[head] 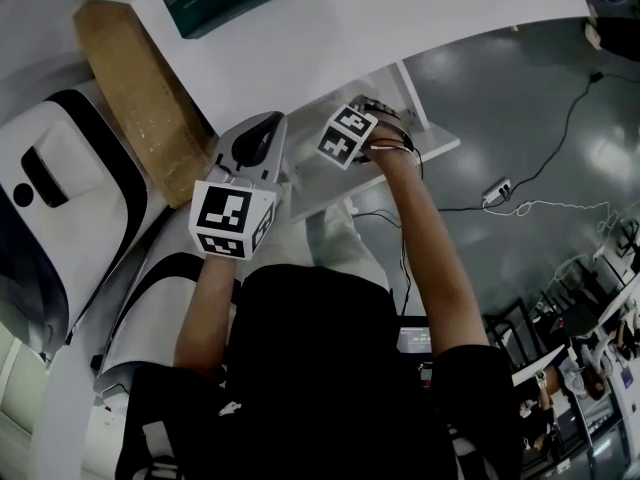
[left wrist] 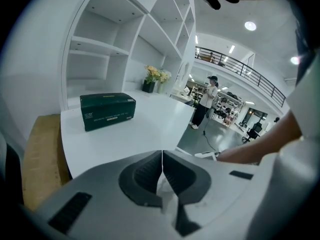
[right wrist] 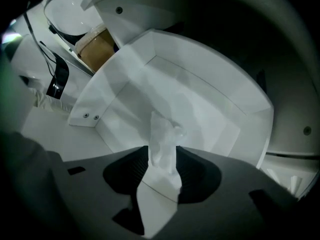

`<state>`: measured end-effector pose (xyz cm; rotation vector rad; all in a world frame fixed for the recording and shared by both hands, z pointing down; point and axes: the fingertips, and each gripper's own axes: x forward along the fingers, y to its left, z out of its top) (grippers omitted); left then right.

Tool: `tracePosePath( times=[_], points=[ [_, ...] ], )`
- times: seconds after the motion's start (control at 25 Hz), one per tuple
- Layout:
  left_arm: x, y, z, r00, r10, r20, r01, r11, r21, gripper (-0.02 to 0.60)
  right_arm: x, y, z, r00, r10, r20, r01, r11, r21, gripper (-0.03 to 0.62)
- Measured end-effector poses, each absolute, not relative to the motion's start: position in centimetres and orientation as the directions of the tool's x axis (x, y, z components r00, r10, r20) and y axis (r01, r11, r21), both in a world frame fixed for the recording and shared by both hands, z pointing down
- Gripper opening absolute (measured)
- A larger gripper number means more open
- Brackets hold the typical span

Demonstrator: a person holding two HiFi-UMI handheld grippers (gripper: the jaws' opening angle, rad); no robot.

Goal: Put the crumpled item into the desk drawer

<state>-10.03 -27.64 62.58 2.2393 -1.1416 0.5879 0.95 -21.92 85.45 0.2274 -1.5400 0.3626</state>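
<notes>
The tissue (right wrist: 164,131), a crumpled white wad, hangs from the right gripper (right wrist: 161,149). Its fingers stand fairly wide with the wad between them. The wad's sides touch both pads, so it looks lightly caught rather than free. It is over the open drawer (right wrist: 210,101), above the bare floor and not yet resting on it.

The step in hand, as I judge it, is the release. Spread the fingers fully. Soft paper can cling to ribbed pads, so a small shake may be needed to shed it. Keep the gripper pointing down over the middle of the floor so the wad drops inside and not onto a wall.

Walls ring the drop spot on every side seen, and the screwed left corner is the nearest edge. The floor holds nothing else, so there is slack in either direction. The underside of the table (left wrist: 140,129) shows over the drawer's far end, so the clear way out is probably back toward the person.

The left gripper (left wrist: 162,159) has its fingers closed tip to tip, nothing clearly held, and sits at the table edge, apart from the drawer. A box (left wrist: 107,110) stands well back on the table, with cardboard (left wrist: 42,154) beside it.
</notes>
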Motion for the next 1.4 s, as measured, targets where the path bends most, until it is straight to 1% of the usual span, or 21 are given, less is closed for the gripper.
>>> tracePosePath(
  times=[0.16, 0.28, 0.68, 0.84, 1.08, 1.28, 1.4],
  points=[
    [-10.3, -27.6, 62.8, 0.537, -0.586, 0.606, -0.832, -0.487, 0.267, 0.006, 0.9, -21.8, 85.5, -0.009, 0.093, 0.996, -0.372, 0.924, -0.089, 0.184],
    [-10.5, -27.8, 62.7, 0.535, -0.591, 0.604, -0.833, -0.485, 0.264, 0.006, 0.9, -21.8, 85.4, -0.009, 0.090, 0.996, -0.374, 0.923, -0.087, 0.190],
    [-10.5, -27.8, 62.1, 0.535, -0.599, 0.597, -0.835, -0.484, 0.263, 0.006, 0.8, -22.0, 84.3, -0.026, 0.064, 0.998, -0.377, 0.924, -0.069, 0.176],
    [-10.3, -27.8, 61.5, 0.534, -0.607, 0.588, -0.836, -0.484, 0.260, 0.007, 0.8, -22.4, 83.2, -0.045, 0.031, 0.999, -0.391, 0.919, -0.046, 0.169],
    [-9.9, -27.8, 60.1, 0.533, -0.622, 0.574, -0.837, -0.486, 0.251, 0.006, 0.6, -22.8, 81.2, -0.084, -0.019, 0.996, -0.423, 0.906, -0.018, 0.127],
    [-9.5, -27.6, 58.6, 0.528, -0.634, 0.565, -0.839, -0.493, 0.231, 0.006, 0.6, -22.7, 79.3, -0.125, -0.035, 0.992, -0.444, 0.896, -0.025, 0.080],
    [-9.5, -27.4, 57.6, 0.525, -0.642, 0.559, -0.840, -0.496, 0.219, 0.006, 0.6, -22.8, 77.9, -0.146, -0.066, 0.987, -0.461, 0.887, -0.009, 0.046]
  ],
)
